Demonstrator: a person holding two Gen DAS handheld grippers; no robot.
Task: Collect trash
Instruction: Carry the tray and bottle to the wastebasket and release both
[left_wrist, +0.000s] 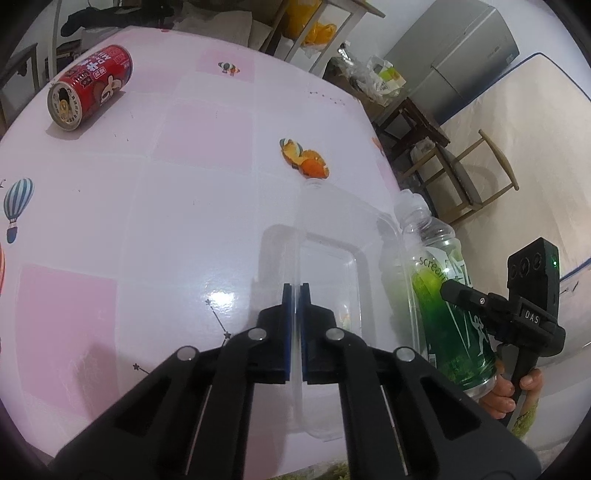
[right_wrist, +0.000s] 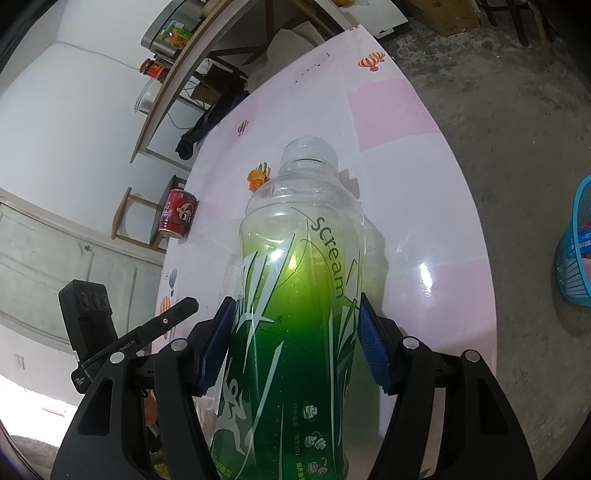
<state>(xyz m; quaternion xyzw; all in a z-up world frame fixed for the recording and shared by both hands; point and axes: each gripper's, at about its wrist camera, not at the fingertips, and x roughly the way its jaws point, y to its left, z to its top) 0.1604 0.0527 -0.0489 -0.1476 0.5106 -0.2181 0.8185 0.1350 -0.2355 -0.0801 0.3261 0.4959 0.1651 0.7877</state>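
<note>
Our left gripper (left_wrist: 295, 295) has its blue pads pinched tight on the thin wall of a clear plastic container (left_wrist: 343, 236), which rests on the table (left_wrist: 129, 229) with its open side facing us. Our right gripper (right_wrist: 295, 332) clamps a green-labelled plastic bottle (right_wrist: 295, 280) between its blue pads, about halfway up the body; the bottle has no cap and tilts forward over the table. In the left wrist view we see that bottle just to the right of the container, its shoulder close to the container's edge, though we cannot tell whether they touch. A hand (left_wrist: 517, 387) grips the right gripper's handle below it. Beyond the container lies a piece of orange peel (left_wrist: 306, 158) on the pink-and-white cloth. Farther off, near the far left edge of the table, a red drink can (left_wrist: 88, 86) lies on its side, its opened end toward us. On the floor to the right stands a blue basket (right_wrist: 576, 251).
</note>
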